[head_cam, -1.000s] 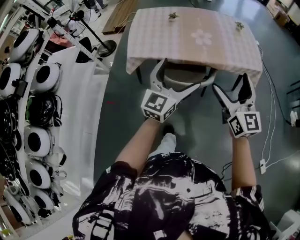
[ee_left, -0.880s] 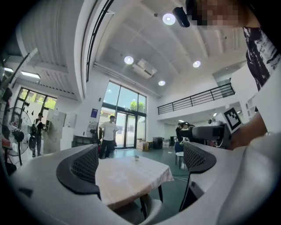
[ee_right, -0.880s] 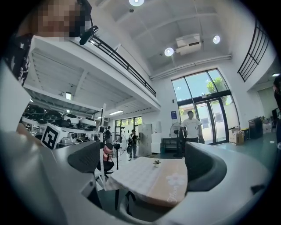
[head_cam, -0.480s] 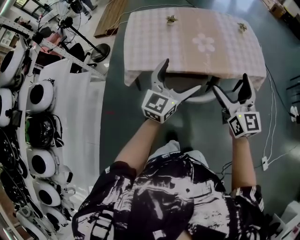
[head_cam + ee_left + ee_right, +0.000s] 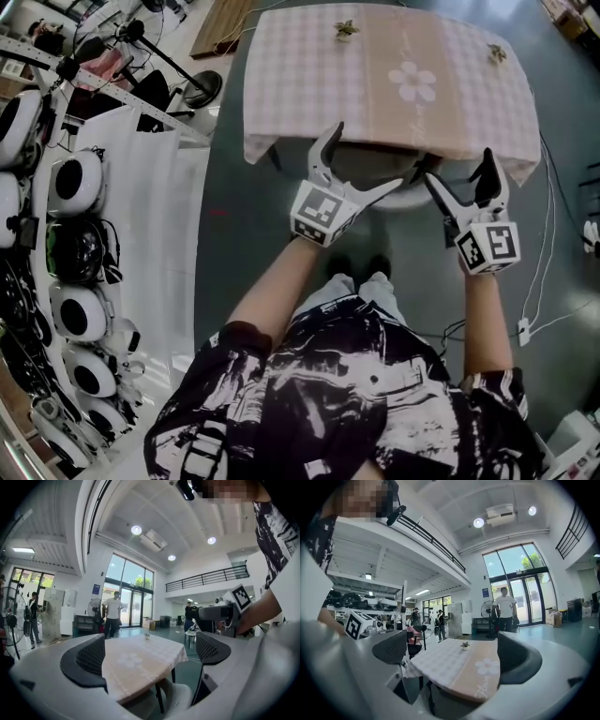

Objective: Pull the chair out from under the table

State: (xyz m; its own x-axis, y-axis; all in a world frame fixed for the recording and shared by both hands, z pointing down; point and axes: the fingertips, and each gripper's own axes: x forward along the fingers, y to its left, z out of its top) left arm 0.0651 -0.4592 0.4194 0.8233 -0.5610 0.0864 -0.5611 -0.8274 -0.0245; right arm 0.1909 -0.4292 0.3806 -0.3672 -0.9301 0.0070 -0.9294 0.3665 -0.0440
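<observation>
Grey floor (image 5: 234,220) underfoot. Your left claw (image 5: 364,161) and right claw (image 5: 461,176) both gape wide, gripping nothing, poised at the table (image 5: 309,80) edge. The chair (image 5: 405,199) sits tucked under at 12 o'clock, its pale back showing between the claws. Step: reach. Next: close on the back, then draw toward 6 o'clock.

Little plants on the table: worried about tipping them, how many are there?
2: one plant at the far edge of the table; the other near its far right corner. None appears hidden.
</observation>
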